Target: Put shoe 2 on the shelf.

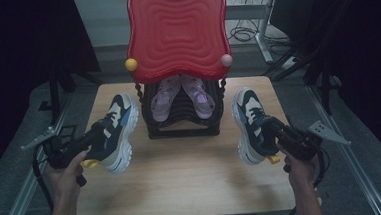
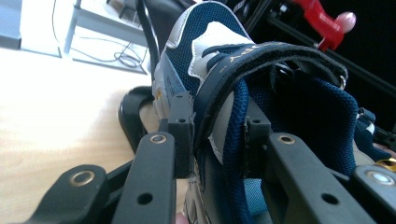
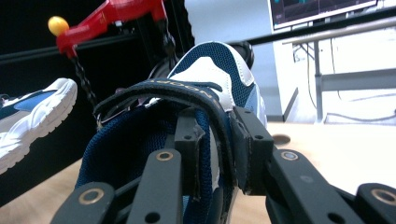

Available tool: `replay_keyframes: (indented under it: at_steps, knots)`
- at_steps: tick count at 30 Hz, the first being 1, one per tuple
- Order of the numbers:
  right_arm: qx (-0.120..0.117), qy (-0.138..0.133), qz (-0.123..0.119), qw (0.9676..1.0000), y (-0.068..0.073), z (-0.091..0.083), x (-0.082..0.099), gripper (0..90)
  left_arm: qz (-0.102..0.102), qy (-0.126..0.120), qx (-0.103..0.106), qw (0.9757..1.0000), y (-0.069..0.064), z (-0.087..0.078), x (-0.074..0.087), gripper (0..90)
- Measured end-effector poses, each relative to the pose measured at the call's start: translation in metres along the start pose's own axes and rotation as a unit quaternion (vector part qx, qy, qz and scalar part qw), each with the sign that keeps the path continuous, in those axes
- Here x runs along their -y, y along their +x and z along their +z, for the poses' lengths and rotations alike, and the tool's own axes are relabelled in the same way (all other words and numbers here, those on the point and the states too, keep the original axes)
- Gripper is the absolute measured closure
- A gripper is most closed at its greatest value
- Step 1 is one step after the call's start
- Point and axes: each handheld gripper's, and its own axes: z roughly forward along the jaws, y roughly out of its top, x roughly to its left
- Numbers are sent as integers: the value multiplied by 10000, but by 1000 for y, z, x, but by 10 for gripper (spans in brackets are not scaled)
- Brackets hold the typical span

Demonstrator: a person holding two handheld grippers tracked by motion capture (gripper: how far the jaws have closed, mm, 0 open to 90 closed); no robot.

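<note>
Two navy-and-white sneakers flank a black shoe rack (image 1: 182, 125) on the wooden table (image 1: 183, 178). My left gripper (image 1: 98, 139) is shut on the left sneaker (image 1: 122, 124). In the left gripper view its jaws (image 2: 217, 140) pinch the collar wall beside the strap of that sneaker (image 2: 201, 51). My right gripper (image 1: 271, 131) is shut on the right sneaker (image 1: 246, 116). Its jaws (image 3: 215, 144) clamp the padded collar of this sneaker (image 3: 210, 70). Both shoes are held tilted, toes toward the rack, and look raised slightly off the tabletop.
The rack carries a red wavy top (image 1: 176, 28) with a yellow ball (image 1: 131, 64) and a pink ball (image 1: 226, 60) at its corners. A pair of purple sandals (image 1: 165, 101) sits inside. Bare table lies in front of the rack. Desk legs and cables stand behind.
</note>
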Motion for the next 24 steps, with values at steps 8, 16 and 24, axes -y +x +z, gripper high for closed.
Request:
replay_keyframes:
  at_steps: [8,16,24]
  knots:
    - [-36,-329,-89,9994,-1,8,-29,728,-32,-122,153,9998,3,8,-30,719]
    - [-108,-510,-55,9986,-3,19,-46,727,66,-186,108,9997,3,15,-52,719]
    - [-130,-648,-56,9978,-4,27,-62,727,112,-260,55,9996,0,18,-67,719]
